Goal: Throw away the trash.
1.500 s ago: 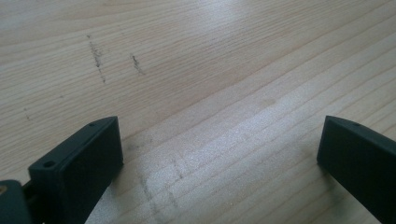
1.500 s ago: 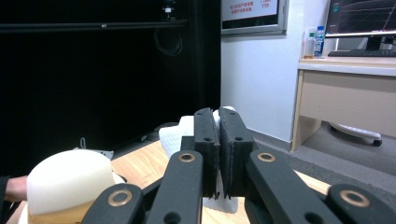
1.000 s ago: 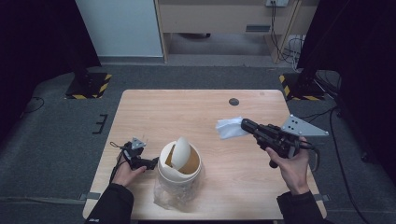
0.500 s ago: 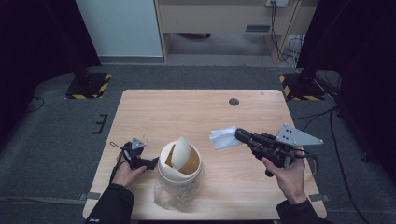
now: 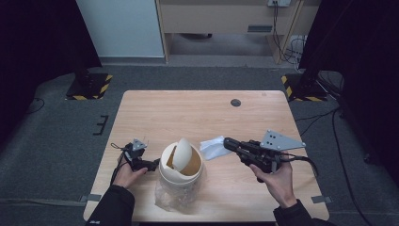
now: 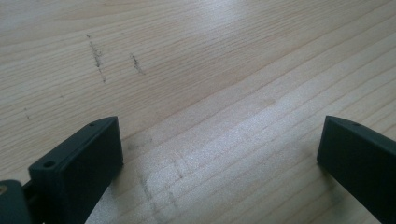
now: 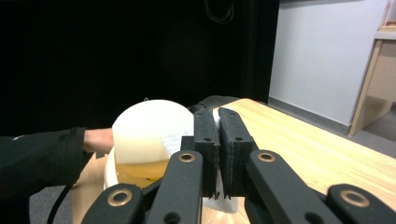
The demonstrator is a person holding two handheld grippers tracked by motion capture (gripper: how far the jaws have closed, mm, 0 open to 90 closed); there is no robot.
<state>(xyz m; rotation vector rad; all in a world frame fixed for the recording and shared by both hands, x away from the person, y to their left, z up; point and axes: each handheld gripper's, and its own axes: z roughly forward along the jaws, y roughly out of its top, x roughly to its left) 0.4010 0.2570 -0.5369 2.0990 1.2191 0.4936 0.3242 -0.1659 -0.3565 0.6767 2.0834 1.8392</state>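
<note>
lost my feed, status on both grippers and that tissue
Right gripper shut on tissue, beside bin. Left gripper open, low on table. Swing lid tilted.
</note>
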